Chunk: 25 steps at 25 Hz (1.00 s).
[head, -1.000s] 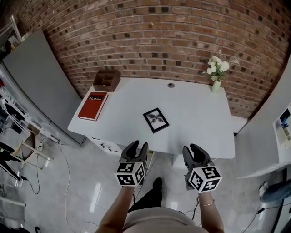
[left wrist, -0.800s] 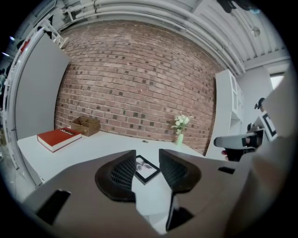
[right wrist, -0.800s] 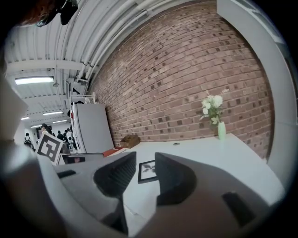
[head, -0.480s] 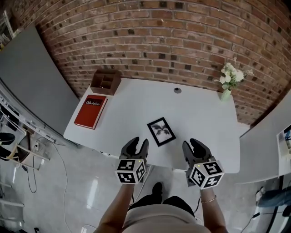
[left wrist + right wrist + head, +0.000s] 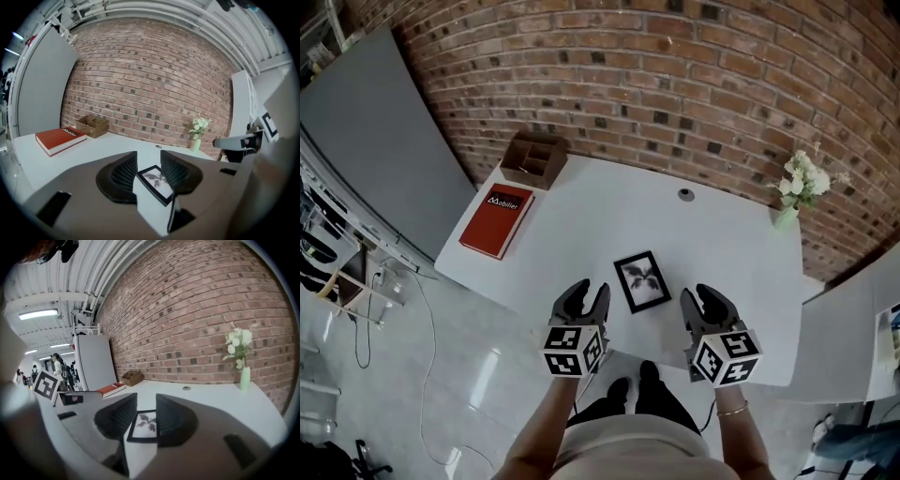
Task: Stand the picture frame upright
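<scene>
Head view, unlike gripper views: picture frame (image 5: 642, 280) flat, clear of left claw (image 5: 586, 293) and right claw (image 5: 700, 297), both apart.

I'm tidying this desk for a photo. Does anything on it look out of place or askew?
Yes: the picture frame lies flat, face up, near the front edge of the table, turned askew to it instead of standing. The book, wooden box and flower vase look fine.
</scene>
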Tool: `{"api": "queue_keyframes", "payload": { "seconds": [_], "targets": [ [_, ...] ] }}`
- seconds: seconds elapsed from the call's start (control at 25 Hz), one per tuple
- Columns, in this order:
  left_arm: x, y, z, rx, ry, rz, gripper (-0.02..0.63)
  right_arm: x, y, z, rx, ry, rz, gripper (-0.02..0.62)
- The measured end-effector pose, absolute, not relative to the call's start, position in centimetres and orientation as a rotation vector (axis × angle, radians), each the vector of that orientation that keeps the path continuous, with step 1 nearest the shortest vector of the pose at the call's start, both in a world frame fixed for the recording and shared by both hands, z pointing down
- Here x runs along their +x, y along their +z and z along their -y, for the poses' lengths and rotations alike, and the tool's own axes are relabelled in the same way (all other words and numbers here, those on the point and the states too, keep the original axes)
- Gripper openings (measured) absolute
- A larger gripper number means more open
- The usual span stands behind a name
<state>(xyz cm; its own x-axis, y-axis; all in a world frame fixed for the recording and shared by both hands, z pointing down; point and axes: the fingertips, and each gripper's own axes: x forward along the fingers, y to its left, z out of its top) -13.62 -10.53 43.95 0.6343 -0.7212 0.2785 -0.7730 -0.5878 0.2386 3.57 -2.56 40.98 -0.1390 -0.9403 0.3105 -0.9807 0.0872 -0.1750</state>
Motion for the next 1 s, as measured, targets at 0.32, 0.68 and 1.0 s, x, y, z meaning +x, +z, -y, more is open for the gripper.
{"api": "queue_keyframes", "payload": {
  "seconds": [0.32,0.68,1.0],
  "targets": [
    [-13.1,44.0,12.3,2.408,0.214,1.354,0.15,4.6,41.6,7.2,1.777,0.518,2.345,0.109],
    [-12.8,44.9,12.8,2.311,0.246,1.497,0.15,5.5,43.4,10.4,1.618,0.558,2.424,0.109],
    [-11.9,47.7,12.4,2.218,0.303,1.543,0.15,5.0,47.0,11.9,1.484,0.629,2.418,0.109]
  ]
}}
